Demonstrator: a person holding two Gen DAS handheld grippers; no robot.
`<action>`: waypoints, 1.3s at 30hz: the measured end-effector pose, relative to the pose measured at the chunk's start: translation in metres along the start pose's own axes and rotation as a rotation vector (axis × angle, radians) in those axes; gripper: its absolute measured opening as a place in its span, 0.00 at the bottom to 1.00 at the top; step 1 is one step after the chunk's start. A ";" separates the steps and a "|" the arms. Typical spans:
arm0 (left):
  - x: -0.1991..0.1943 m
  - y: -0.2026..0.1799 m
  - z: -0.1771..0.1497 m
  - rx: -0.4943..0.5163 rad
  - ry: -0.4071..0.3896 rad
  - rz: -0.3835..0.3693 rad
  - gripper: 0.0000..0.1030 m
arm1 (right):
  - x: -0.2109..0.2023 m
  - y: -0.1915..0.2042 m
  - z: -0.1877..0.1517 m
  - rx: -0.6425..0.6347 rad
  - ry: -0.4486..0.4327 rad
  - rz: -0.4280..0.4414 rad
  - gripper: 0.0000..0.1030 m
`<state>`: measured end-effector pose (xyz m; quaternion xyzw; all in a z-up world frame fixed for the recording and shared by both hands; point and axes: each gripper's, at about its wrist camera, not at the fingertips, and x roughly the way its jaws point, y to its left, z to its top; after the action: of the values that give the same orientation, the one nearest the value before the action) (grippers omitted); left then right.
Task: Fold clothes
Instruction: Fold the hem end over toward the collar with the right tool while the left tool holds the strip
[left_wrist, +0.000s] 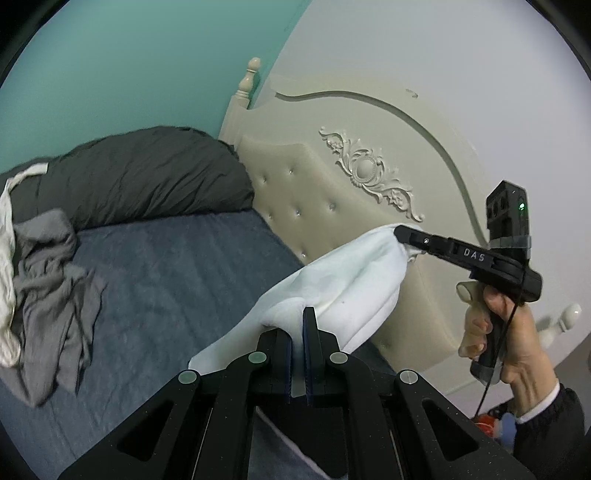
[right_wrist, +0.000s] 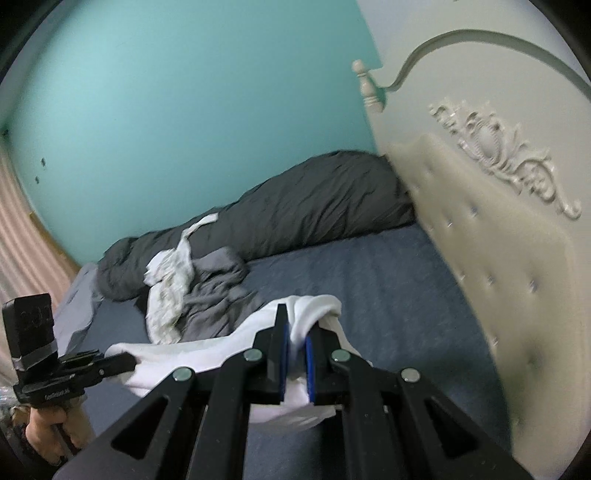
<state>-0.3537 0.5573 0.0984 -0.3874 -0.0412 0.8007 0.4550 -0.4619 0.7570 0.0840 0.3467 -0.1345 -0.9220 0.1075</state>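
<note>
**White garment held aloft over bed; other clothes lying unfolded**

- Bed (left_wrist: 177, 266): blue cover is lying bare across the middle; a cream headboard (left_wrist: 332, 184) is standing at one end.
- Dark duvet (right_wrist: 295, 199): is lying bunched along the teal wall.
- Grey garment (left_wrist: 55, 288) and pale patterned cloth (right_wrist: 170, 295): are lying crumpled together, none folded.
- White garment (left_wrist: 351, 280): is hanging in the air between both tools, above the bed, spread out rather than folded.
- Right gripper (right_wrist: 295, 339): is pinching one edge of it.
- Left gripper (left_wrist: 299, 332): is pressing together on another edge.

Judgement: folding of this piece is pending; the heap is waiting too.
</note>
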 end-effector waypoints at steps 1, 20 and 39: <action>0.009 -0.004 0.004 0.006 -0.002 0.003 0.04 | 0.001 -0.007 0.004 -0.004 -0.012 -0.014 0.06; 0.110 -0.088 -0.170 0.036 0.192 -0.102 0.04 | -0.016 -0.137 -0.158 0.031 0.112 -0.086 0.06; 0.120 -0.090 -0.310 -0.094 0.258 -0.061 0.04 | -0.054 -0.167 -0.305 0.172 0.216 -0.046 0.06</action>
<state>-0.1211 0.6122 -0.1492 -0.5064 -0.0314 0.7274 0.4620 -0.2360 0.8767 -0.1579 0.4550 -0.1927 -0.8666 0.0700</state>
